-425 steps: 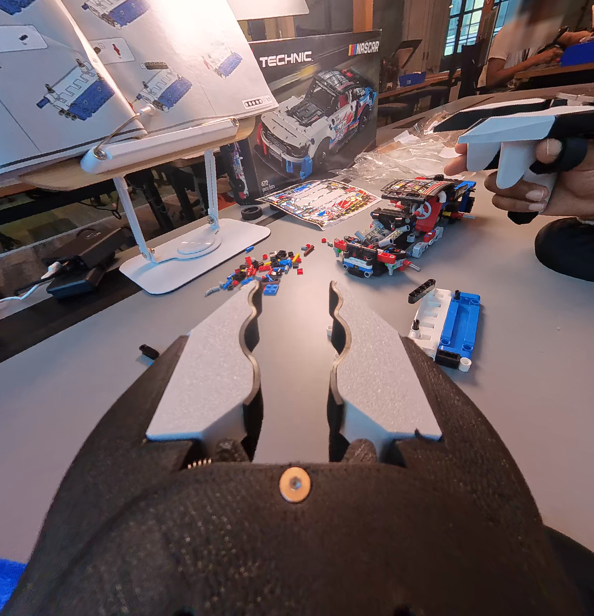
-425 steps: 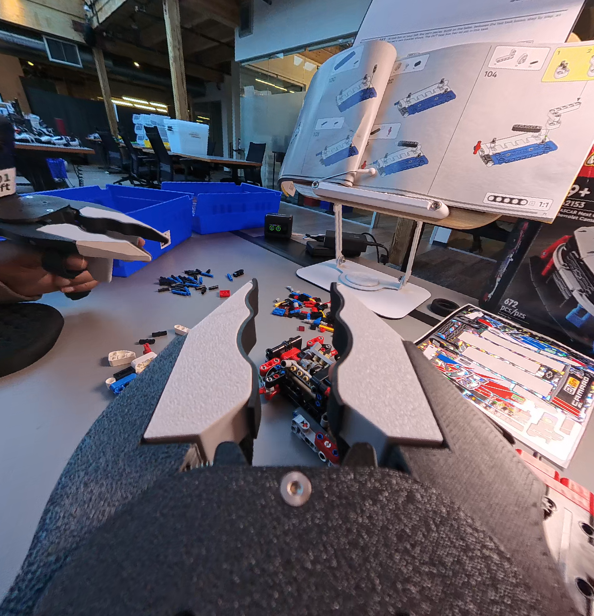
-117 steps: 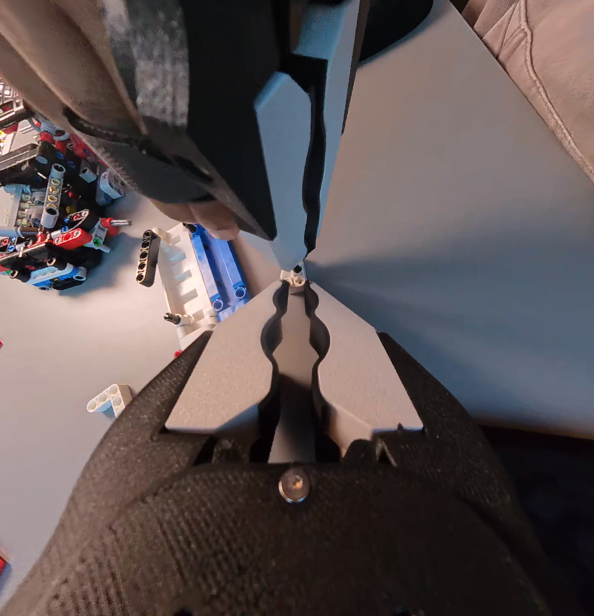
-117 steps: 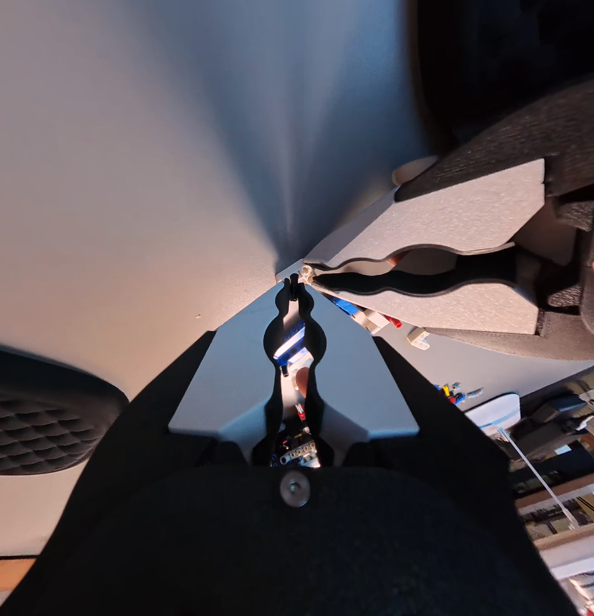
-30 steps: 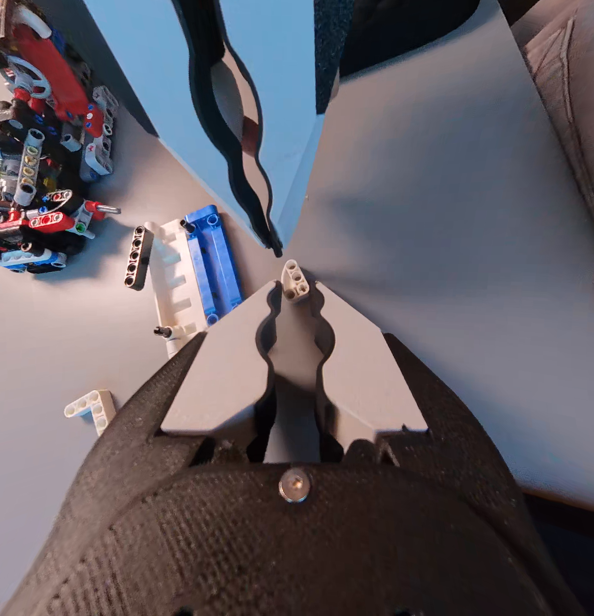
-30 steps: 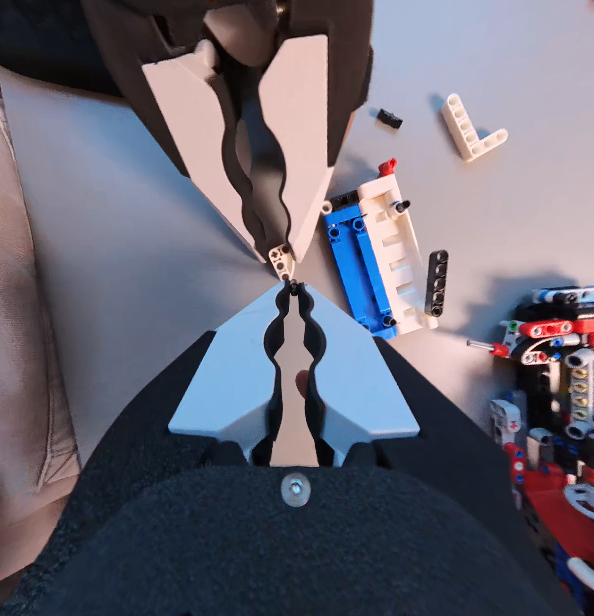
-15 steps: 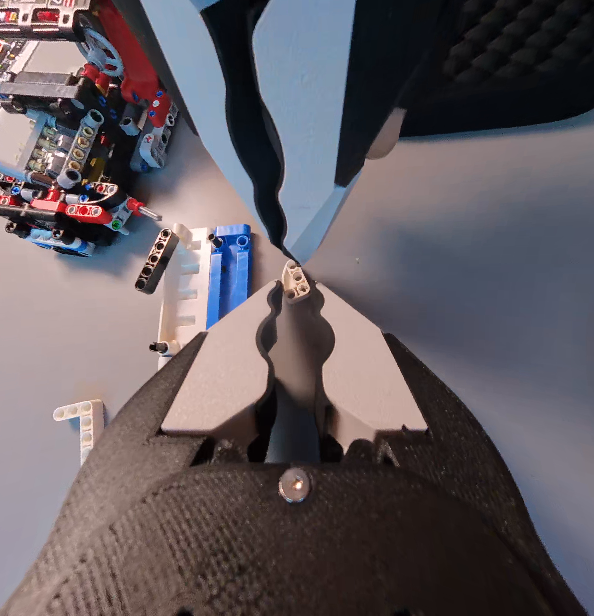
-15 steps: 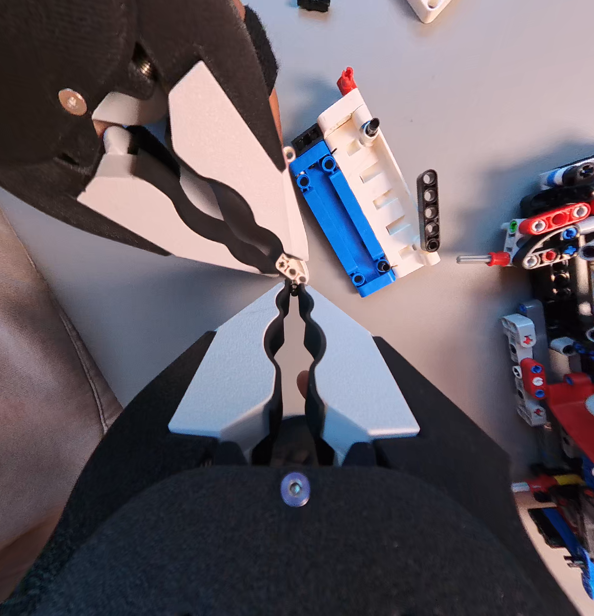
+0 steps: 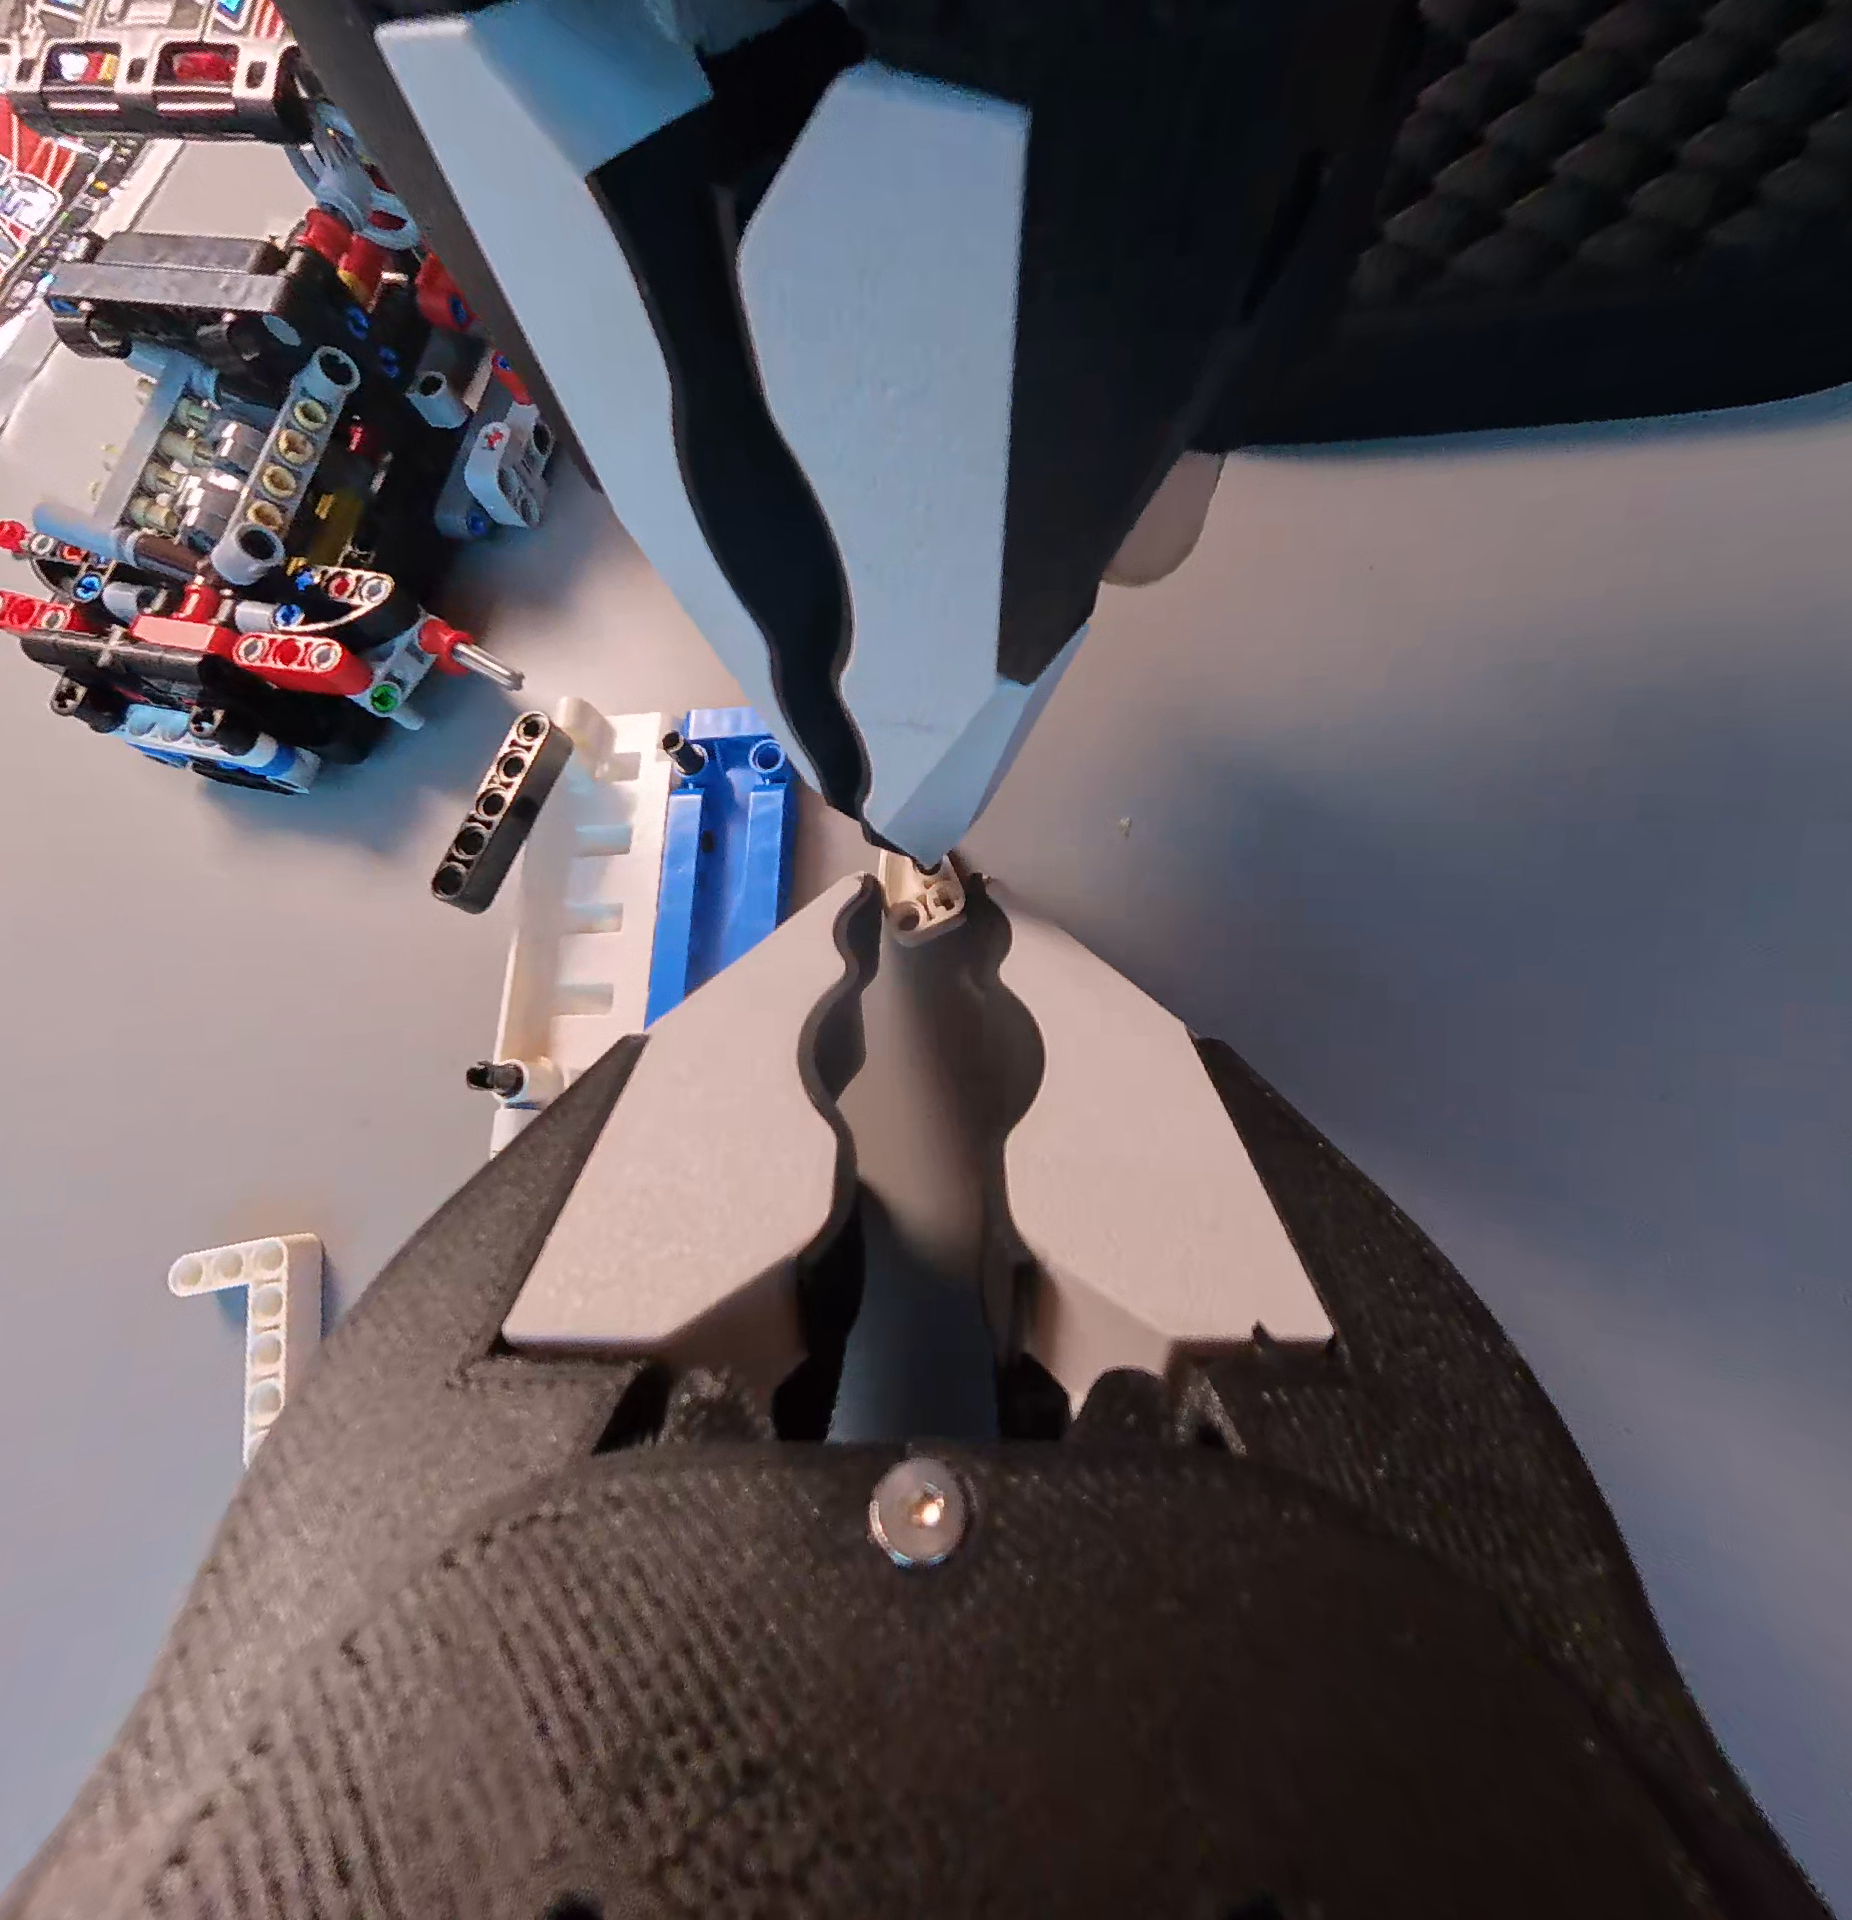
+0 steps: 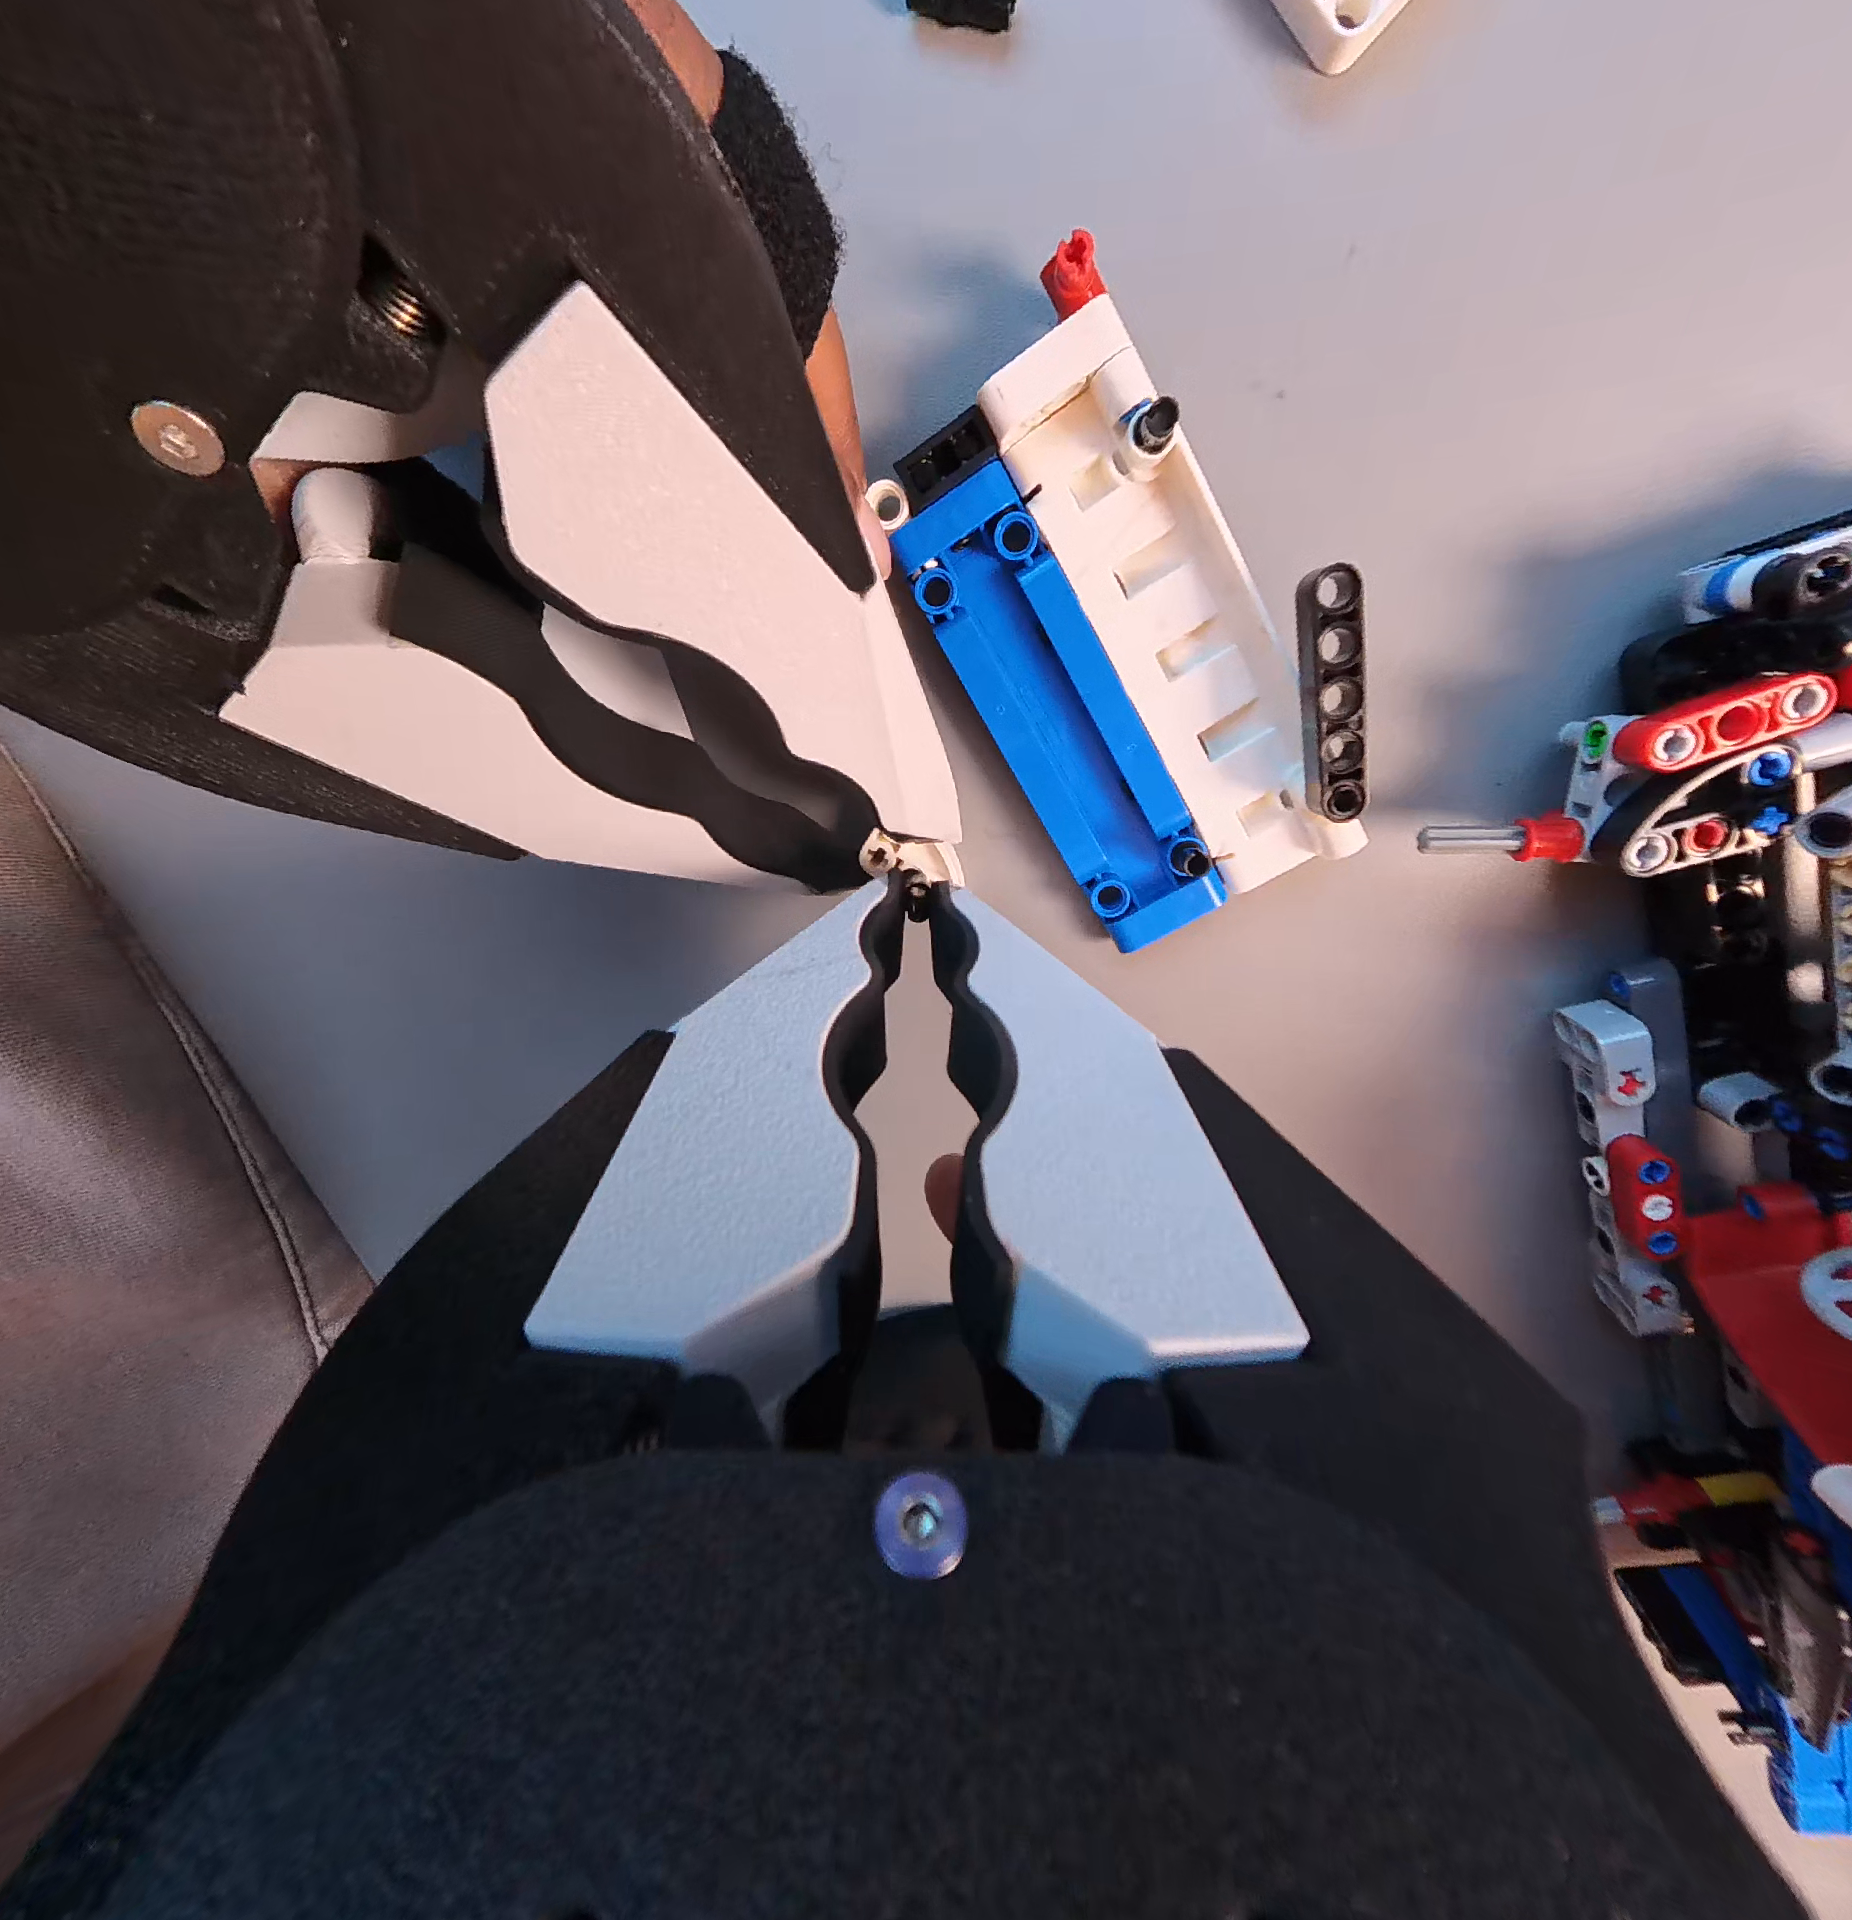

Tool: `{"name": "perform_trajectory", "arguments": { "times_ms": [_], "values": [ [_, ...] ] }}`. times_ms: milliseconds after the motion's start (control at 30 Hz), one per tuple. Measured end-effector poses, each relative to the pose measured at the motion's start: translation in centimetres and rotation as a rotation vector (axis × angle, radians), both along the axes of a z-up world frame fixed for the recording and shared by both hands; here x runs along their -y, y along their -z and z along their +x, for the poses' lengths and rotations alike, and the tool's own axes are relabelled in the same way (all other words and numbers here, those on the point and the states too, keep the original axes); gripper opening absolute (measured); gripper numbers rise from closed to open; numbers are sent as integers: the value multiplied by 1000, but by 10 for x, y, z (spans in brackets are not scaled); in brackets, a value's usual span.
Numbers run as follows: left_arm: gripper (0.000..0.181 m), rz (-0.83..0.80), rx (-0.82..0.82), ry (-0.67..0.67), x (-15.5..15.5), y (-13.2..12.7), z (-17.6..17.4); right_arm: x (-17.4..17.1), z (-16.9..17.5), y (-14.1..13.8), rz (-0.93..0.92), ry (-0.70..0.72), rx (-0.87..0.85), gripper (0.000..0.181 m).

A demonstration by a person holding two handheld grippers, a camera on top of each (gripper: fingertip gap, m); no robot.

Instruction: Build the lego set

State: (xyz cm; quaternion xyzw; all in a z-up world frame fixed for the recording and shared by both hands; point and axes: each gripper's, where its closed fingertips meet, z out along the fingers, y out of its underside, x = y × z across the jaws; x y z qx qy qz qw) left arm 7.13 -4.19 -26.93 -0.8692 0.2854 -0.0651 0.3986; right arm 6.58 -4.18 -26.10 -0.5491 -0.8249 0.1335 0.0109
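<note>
We hold the small white connector in our left gripper, its tips closed on it above the grey table. Our right gripper – nearly closed – pinches a tiny black pin that touches this connector, beside the blue-and-white panel.

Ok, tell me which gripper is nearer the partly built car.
Right. The right gripper, shut on a black pin, has the partly built car beside its body; the left gripper, holding a white connector, sits beyond the blue-and-white panel from it.
</note>
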Motion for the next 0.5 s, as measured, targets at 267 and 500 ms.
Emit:
{"name": "perform_trajectory", "arguments": {
  "times_ms": [267,500],
  "values": [
    [14,9,-4,1,0,0,0,1,0,1,35,-17,-27,2],
    [14,23,-17,5,-1,0,0,0,2,3,19,-20,-24,2]
  ]
}}
